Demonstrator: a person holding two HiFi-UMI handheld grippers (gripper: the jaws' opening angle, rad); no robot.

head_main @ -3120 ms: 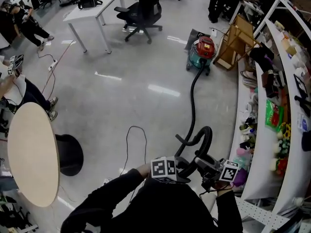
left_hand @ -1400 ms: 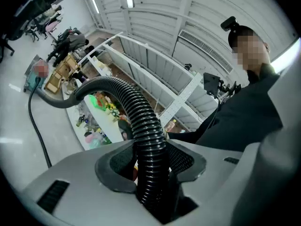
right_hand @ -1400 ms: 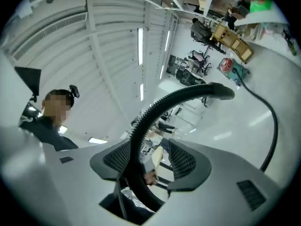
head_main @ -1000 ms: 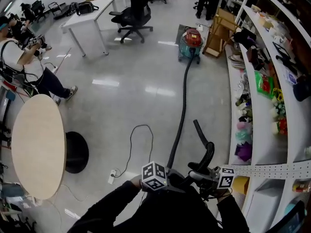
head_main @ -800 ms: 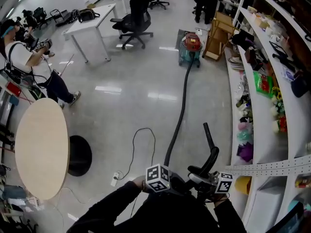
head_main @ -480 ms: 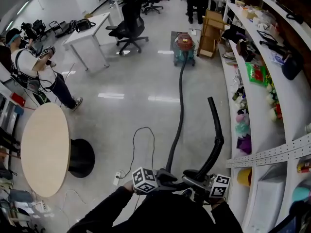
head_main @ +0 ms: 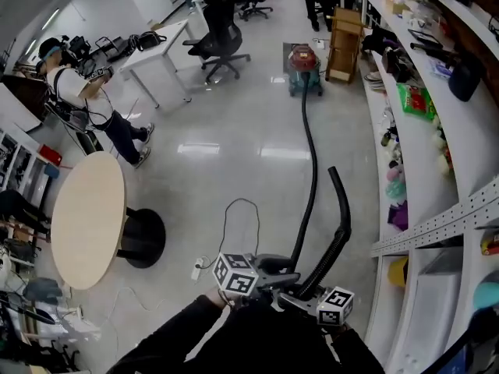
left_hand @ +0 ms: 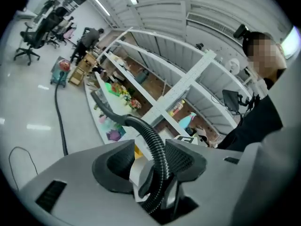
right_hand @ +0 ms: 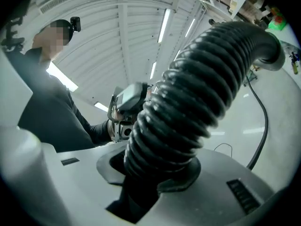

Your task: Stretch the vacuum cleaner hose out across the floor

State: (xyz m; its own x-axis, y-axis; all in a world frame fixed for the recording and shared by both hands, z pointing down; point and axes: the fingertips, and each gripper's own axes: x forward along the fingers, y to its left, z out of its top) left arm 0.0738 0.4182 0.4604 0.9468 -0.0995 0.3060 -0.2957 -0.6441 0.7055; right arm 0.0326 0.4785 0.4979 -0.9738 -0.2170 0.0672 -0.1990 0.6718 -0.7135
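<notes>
Hose (head_main: 313, 159) | left gripper (left_hand: 149, 161) clamped on it | right gripper (right_hand: 150, 171) jaws just closed onto it

Shelves (head_main: 446, 153) cropped at right, goods (head_main: 394, 184) indistinct

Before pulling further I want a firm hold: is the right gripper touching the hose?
Touching. The right gripper view shows the right gripper, whose jaws have just been closing, clamped on the ribbed hose between them.
</notes>
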